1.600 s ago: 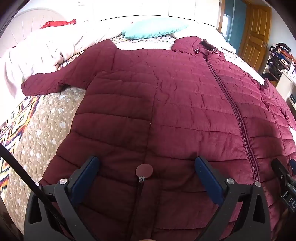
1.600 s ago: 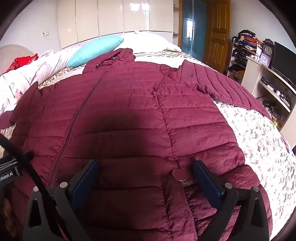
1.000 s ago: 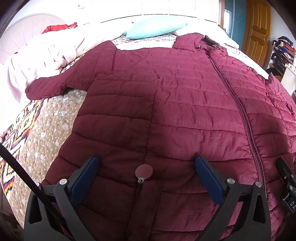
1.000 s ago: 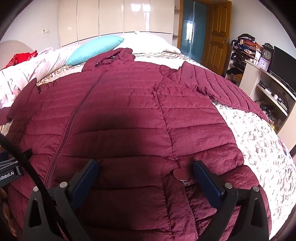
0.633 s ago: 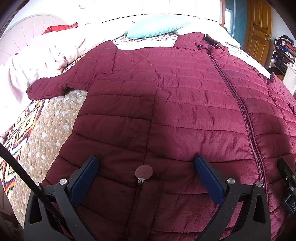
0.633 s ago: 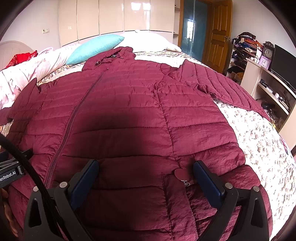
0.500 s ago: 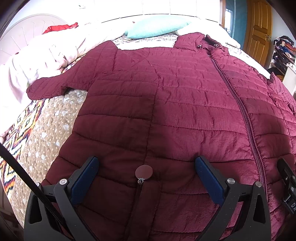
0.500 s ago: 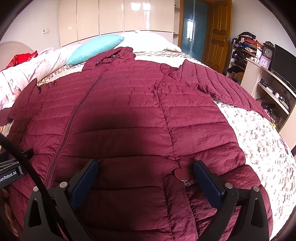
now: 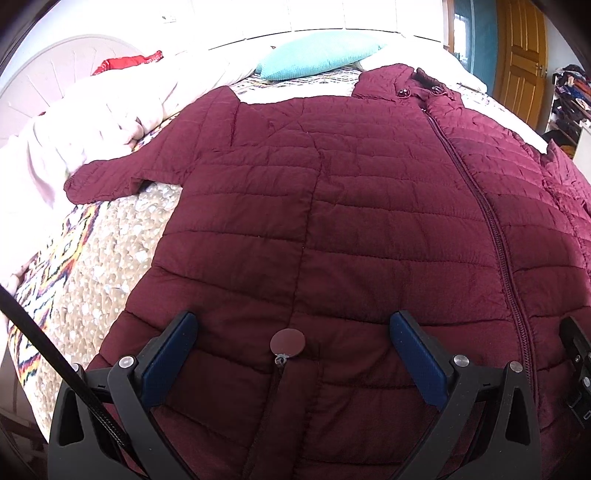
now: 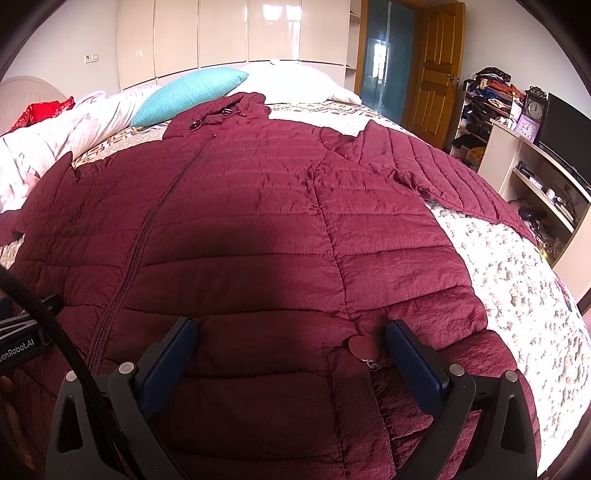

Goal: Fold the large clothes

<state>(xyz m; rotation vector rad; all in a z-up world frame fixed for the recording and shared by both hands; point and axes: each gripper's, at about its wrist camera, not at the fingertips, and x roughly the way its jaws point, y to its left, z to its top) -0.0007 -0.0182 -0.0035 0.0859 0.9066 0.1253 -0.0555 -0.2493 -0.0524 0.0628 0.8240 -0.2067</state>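
This is a bedroom in a home. There is a big bed (image 10: 517, 280) with a blue pillow (image 10: 192, 94), white closet doors (image 10: 221, 33), a wooden door (image 10: 439, 70), and a clock (image 10: 536, 108).

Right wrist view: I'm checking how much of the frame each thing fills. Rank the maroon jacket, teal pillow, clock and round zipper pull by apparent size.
1. maroon jacket, by far
2. teal pillow
3. clock and round zipper pull: they look alike; the pull is far nearer the camera, so unranked.

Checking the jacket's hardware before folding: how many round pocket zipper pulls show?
2: one zipper pull lies between the left hand-held gripper's fingers, the other beside the right one's right finger. Others may be hidden.
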